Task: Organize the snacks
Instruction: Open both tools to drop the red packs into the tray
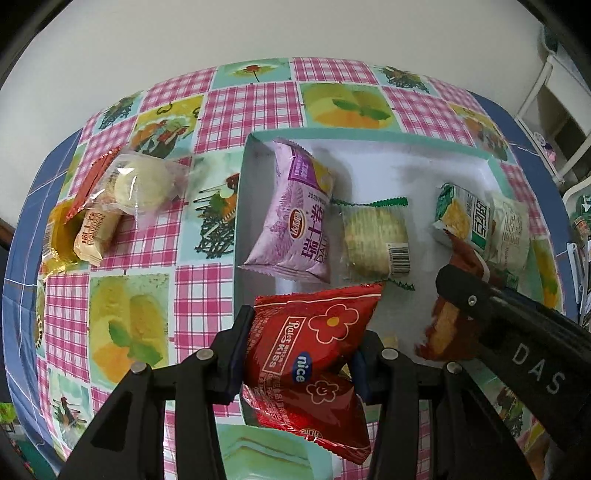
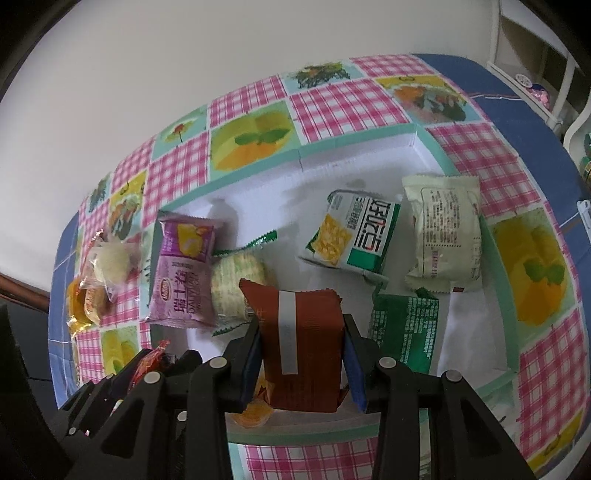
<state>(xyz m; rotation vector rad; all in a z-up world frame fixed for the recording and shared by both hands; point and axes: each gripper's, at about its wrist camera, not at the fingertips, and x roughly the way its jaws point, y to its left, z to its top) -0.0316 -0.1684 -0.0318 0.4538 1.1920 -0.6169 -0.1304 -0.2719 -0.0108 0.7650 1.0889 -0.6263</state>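
Left gripper (image 1: 299,360): we found it clamped on a red foil packet (image 1: 314,354) printed with flowers, both pads pressing its sides; the packet hung over the near left part of the tray.
Right gripper (image 2: 301,363): we found it clamped on a brown packet (image 2: 301,343) with a pale strip down its middle, held above the near edge of the tray (the left wrist view showed the same tool entering from the right with that packet).
Tray (image 1: 369,138): we recorded a shallow white tray with a mint-green rim, resting on the tablecloth (image 1: 236,103) of pink checks and fruit squares.
Tray contents: we noted a purple packet (image 1: 295,218) at the left, a round cracker pack (image 1: 375,236) with green crimped ends just beside it, a green-and-white packet (image 2: 351,236) further right, a cream packet (image 2: 443,236) at the far right, and a dark green packet (image 2: 406,332) nearer, just right of the brown packet.
Outside the tray: we saw a small heap to the left on the cloth, namely a clear-wrapped round pastry (image 1: 144,184), a beige packet (image 1: 96,236) and a yellow wrapper (image 1: 59,236), touching or overlapping one another.
Background: we noted a plain white wall (image 1: 258,29) behind the table.
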